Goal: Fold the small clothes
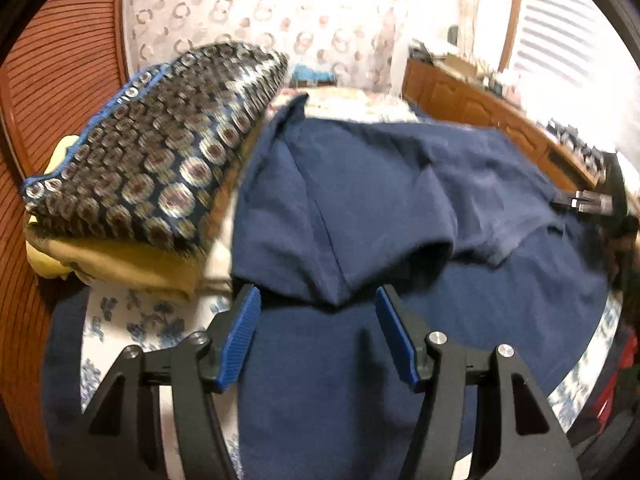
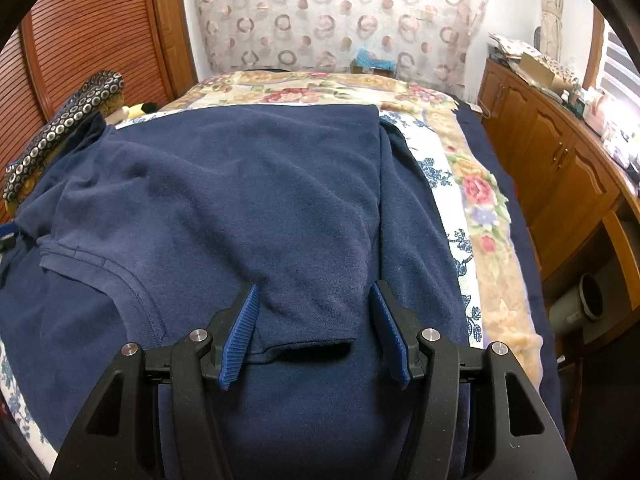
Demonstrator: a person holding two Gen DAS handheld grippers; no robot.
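Note:
A navy blue T-shirt [image 2: 248, 184] lies spread on the bed, one short sleeve [image 2: 304, 320] folded inward over its body. My right gripper [image 2: 313, 287] stands open above that sleeve, whose cuff lies between the blue pads without being pinched. In the left wrist view the same T-shirt [image 1: 380, 200] shows a raised fold, and its low corner sits between the fingertips of my left gripper [image 1: 316, 290], also open. The right gripper [image 1: 588, 202] appears small at that view's right edge.
A dark pillow with ring patterns [image 1: 160, 148] rests on yellow bedding at the left. A flowered blanket [image 2: 476, 192] covers the bed under the shirt. Wooden cabinets [image 2: 560, 160] line the right side, a slatted wooden door [image 2: 88, 32] the left.

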